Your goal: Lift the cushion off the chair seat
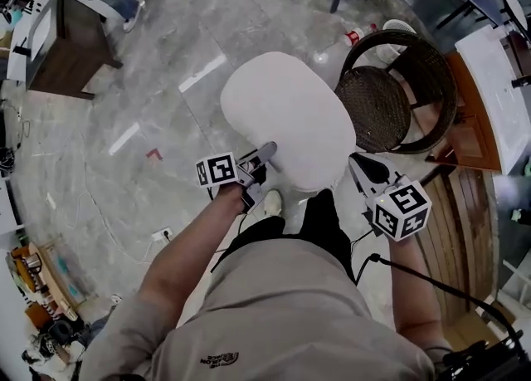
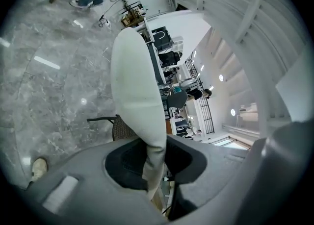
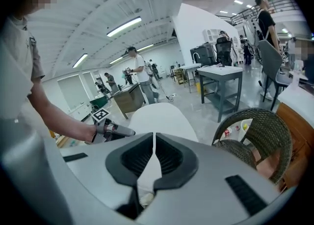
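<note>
Head view: cushion (image 1: 282,114) clear of chair (image 1: 390,105).
Left hand-held gripper (image 1: 267,153): pinching its rim.
Right hand-held gripper (image 1: 355,162): pinching rim, balancing.

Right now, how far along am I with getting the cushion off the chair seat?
Done: the cushion is off the wicker chair, whose woven seat shows bare.
In hand: the left gripper and right gripper each pinch the cushion's near edge and hold it up over the floor, beside the chair.
Left: nothing of the lift itself that I can see. It only needs setting down somewhere.
</note>
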Tool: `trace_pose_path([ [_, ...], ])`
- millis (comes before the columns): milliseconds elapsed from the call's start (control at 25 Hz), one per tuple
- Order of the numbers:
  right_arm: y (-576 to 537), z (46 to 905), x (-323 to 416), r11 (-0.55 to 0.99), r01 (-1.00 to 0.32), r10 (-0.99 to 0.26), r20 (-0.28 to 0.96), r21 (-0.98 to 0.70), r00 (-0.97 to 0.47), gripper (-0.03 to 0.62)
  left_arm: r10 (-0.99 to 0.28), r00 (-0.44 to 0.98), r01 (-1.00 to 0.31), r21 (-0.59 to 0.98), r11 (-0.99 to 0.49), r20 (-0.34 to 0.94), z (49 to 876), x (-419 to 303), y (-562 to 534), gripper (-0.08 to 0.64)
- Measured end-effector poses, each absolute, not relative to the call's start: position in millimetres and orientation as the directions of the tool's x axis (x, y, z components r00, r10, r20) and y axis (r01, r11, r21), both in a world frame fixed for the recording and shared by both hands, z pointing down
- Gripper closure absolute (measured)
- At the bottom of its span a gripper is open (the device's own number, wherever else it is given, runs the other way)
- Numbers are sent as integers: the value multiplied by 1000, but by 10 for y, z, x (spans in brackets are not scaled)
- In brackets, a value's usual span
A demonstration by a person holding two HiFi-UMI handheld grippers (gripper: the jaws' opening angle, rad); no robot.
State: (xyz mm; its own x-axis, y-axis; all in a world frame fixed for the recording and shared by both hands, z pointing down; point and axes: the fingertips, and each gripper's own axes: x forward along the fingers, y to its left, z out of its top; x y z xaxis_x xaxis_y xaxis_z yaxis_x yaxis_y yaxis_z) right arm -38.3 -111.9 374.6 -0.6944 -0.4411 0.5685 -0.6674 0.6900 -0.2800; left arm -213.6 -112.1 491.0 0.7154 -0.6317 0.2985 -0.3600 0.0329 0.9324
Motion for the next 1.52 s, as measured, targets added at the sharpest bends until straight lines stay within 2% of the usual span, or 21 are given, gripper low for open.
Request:
trace_pose_path([
  [320, -623, 3465, -906, 741, -625, -423, 552, -246, -719, 566, -689, 657, -382, 923, 45, 306, 4701, -2935, -412, 474],
  [720, 69, 3309, -1232, 754, -621, -431, 552, -214, -714, 570, -712, 630, -384, 921, 64, 312, 4653, -3500, 346, 474],
  [1520, 512, 3235, -1270, 739, -651, -475, 554, -170, -684, 578, -692, 658, -364, 930, 54, 298, 4665, -3549, 713, 474],
])
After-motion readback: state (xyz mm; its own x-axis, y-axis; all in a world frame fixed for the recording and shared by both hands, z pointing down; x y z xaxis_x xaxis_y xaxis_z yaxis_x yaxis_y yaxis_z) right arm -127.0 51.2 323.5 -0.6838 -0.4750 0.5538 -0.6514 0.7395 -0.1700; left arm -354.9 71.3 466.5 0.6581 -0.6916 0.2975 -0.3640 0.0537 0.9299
